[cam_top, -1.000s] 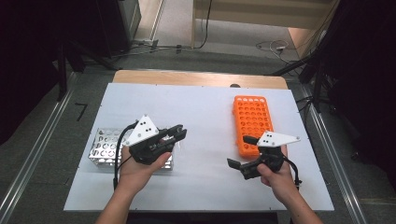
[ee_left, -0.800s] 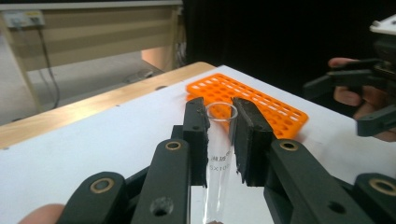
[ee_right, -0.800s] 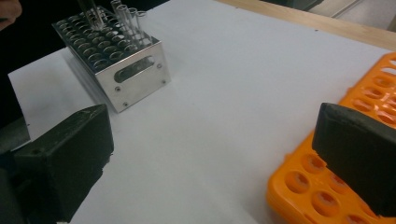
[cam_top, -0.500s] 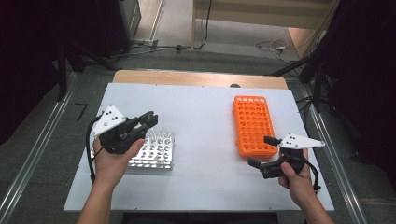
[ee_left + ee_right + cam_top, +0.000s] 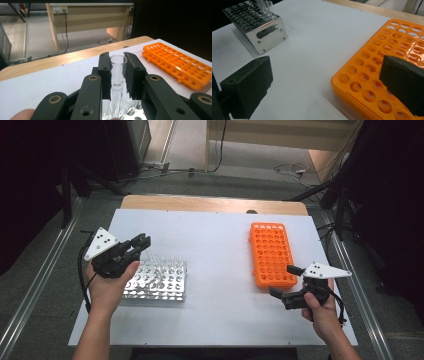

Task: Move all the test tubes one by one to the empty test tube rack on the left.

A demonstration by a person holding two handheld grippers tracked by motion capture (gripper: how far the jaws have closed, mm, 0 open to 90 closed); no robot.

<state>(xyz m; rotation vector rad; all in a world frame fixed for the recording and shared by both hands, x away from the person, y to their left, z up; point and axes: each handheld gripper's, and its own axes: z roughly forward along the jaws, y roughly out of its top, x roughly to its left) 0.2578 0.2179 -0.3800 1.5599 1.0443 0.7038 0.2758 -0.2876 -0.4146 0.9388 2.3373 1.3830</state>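
One glass test tube (image 5: 117, 75) is clamped between the left gripper's (image 5: 137, 245) jaws, above the metal rack (image 5: 157, 282); several tubes remain there. Across the table, the orange rack (image 5: 272, 252) looks empty, so transfer has barely begun; right gripper (image 5: 282, 280) gapes open beside it

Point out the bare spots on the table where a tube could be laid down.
Bare: the white table between metal rack and orange rack, plus the strip along its far edge. Crowded: around the left gripper over the metal rack, and near the right gripper beside the orange rack.
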